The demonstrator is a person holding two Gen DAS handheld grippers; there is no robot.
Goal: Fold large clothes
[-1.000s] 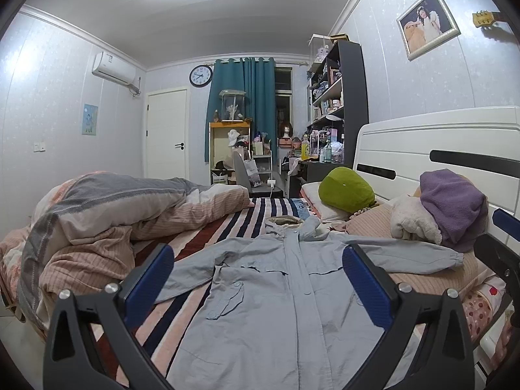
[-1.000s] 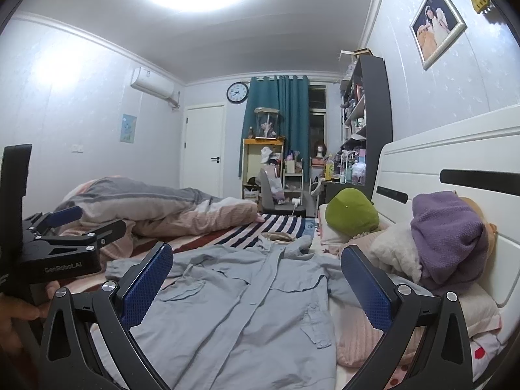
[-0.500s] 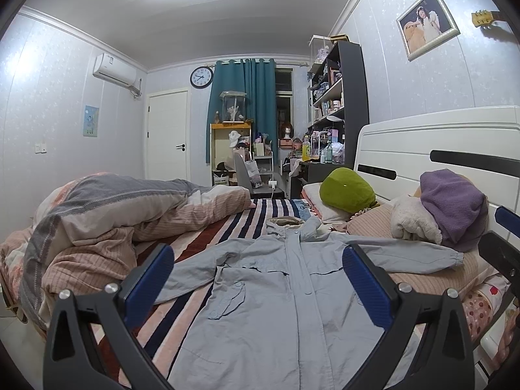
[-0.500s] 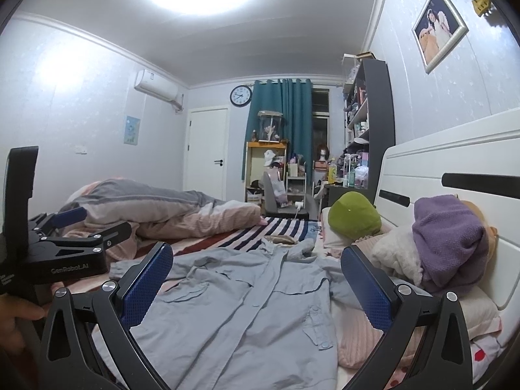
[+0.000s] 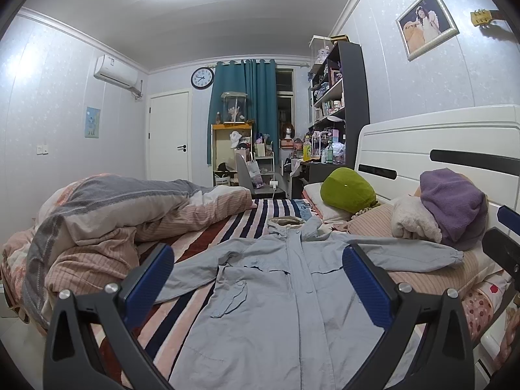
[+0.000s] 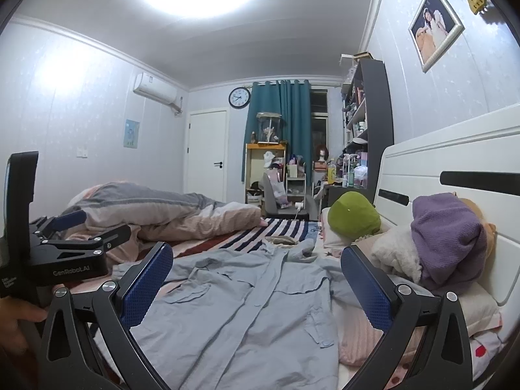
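Here we record a large pale blue-grey button-front jacket spread flat, front up, on the striped bed sheet, collar toward the far end. Only the right wrist view shows the left hand-held gripper from the side, level above the bed's near edge, with a person's hand at its handle. Only the left wrist view shows the jacket's right sleeve lying fully out across the pink striped pillow. We find the left hand-held gripper released, jaws wide, grasping nothing. The right hand-held gripper is likewise released, jaws wide above the jacket. A rumpled grey-and-pink quilt lies beside the jacket.
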